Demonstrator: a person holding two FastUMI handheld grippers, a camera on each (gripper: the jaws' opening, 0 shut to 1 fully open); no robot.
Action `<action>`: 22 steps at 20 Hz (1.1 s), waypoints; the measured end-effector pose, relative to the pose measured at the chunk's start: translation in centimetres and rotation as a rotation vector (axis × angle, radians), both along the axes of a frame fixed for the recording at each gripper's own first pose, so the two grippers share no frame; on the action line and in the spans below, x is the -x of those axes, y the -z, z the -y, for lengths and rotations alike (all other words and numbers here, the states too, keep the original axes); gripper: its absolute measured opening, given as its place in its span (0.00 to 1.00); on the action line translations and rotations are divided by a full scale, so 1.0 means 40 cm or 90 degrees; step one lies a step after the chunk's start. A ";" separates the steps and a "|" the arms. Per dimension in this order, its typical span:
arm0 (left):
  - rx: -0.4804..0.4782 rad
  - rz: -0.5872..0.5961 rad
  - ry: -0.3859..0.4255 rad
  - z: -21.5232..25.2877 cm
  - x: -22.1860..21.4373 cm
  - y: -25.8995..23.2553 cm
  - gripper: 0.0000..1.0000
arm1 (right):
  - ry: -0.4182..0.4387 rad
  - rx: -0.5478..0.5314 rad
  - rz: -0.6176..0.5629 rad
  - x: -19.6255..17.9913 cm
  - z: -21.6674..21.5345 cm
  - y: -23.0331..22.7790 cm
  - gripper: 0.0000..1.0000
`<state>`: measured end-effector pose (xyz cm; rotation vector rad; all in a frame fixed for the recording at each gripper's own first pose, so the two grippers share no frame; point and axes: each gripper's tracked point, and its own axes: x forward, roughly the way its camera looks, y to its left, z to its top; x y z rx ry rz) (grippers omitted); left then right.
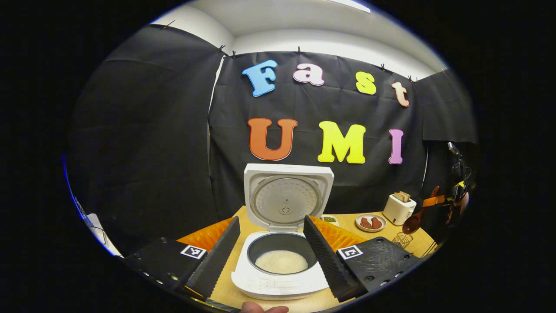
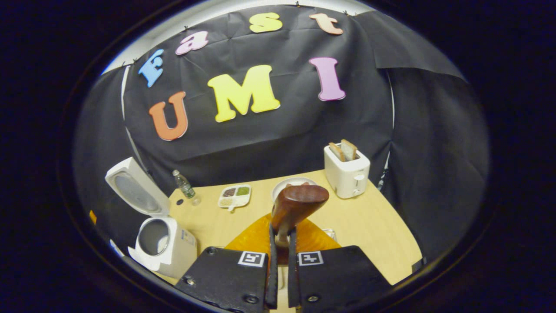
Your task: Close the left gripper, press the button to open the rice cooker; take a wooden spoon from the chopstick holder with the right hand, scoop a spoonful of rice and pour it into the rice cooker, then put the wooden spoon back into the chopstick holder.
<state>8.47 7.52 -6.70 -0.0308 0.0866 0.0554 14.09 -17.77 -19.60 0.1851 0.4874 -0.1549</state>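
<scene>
Black claws (image 1: 271,250) with square markers

In the left gripper view the left gripper (image 1: 271,248) hangs with its two fingers spread wide apart, one on each side of the rice cooker (image 1: 280,265). The cooker stands near the front edge of the table (image 1: 347,221), its lid (image 1: 287,195) upright and open, and white rice (image 1: 281,261) lies in the pot. Toward the right edge stand a toaster (image 1: 398,208) with bread and a plate (image 1: 370,222). Beside them the right gripper (image 1: 434,201) holds a wooden spoon (image 1: 412,224) above a wire holder (image 1: 403,239).
</scene>
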 end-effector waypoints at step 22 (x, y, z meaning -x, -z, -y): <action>0.019 -0.041 -0.054 -0.156 0.093 -0.001 0.94 | -0.116 0.198 -0.120 0.059 -0.336 0.452 0.14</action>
